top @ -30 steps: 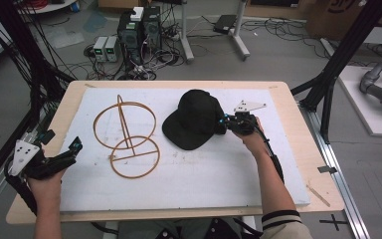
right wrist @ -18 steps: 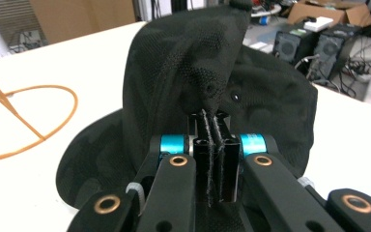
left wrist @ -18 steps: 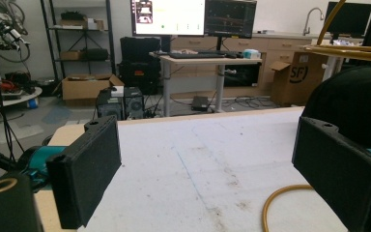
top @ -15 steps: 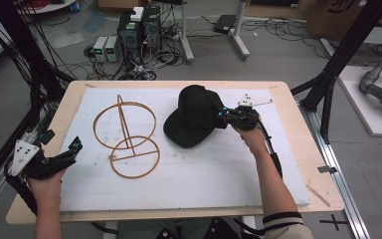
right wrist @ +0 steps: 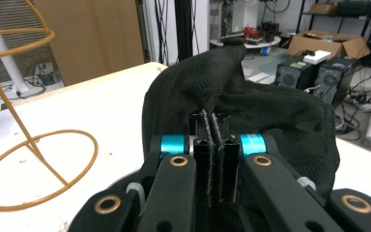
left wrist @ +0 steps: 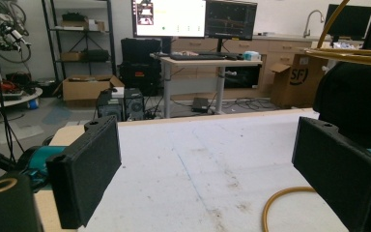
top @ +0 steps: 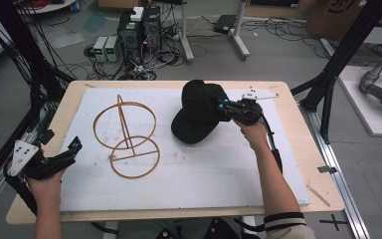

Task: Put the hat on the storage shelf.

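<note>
Plenty of bare white foam surface (top: 194,184) toward the near edge; gold wire hat stand (top: 127,137) left of centre, far edge close behind. Black fabric baseball cap (top: 199,112) right of centre, tilted, rear side pinched between the nearly shut jaws of right gripper (top: 225,107). Left gripper (top: 72,148) at near left corner, jaws wide, nothing between, well apart from cap.

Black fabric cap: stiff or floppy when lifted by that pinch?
The black fabric cap probably sags: the mesh crown bunches and folds where the right gripper pinches it. The brim likely stays stiffer, holding its curve. Seems light.
</note>
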Action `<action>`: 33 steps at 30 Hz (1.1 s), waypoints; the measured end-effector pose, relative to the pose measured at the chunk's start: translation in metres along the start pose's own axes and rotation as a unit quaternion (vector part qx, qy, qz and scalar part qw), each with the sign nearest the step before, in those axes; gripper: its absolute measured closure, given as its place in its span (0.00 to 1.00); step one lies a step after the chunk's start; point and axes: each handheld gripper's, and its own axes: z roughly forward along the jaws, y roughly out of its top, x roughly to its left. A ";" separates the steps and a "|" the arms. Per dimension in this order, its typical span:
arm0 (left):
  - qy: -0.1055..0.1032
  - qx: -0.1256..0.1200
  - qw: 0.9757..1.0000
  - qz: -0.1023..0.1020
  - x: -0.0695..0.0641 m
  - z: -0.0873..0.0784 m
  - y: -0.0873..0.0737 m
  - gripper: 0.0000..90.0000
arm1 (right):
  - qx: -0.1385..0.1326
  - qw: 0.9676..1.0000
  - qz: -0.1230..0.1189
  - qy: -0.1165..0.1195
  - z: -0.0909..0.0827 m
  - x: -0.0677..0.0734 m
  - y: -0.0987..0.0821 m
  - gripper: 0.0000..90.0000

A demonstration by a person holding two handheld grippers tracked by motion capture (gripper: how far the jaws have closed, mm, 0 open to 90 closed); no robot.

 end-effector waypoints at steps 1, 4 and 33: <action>0.000 0.000 1.000 0.000 0.000 0.000 0.000 0.12 | -0.003 1.000 -0.004 0.002 0.000 0.001 0.003 0.99; -0.001 0.000 1.000 0.000 0.000 0.000 0.000 0.12 | -0.010 1.000 -0.005 0.007 -0.002 0.004 0.008 0.99; -0.001 -0.003 1.000 -0.005 0.000 0.000 0.000 0.12 | -0.079 0.997 -0.012 -0.009 -0.012 0.030 0.073 0.99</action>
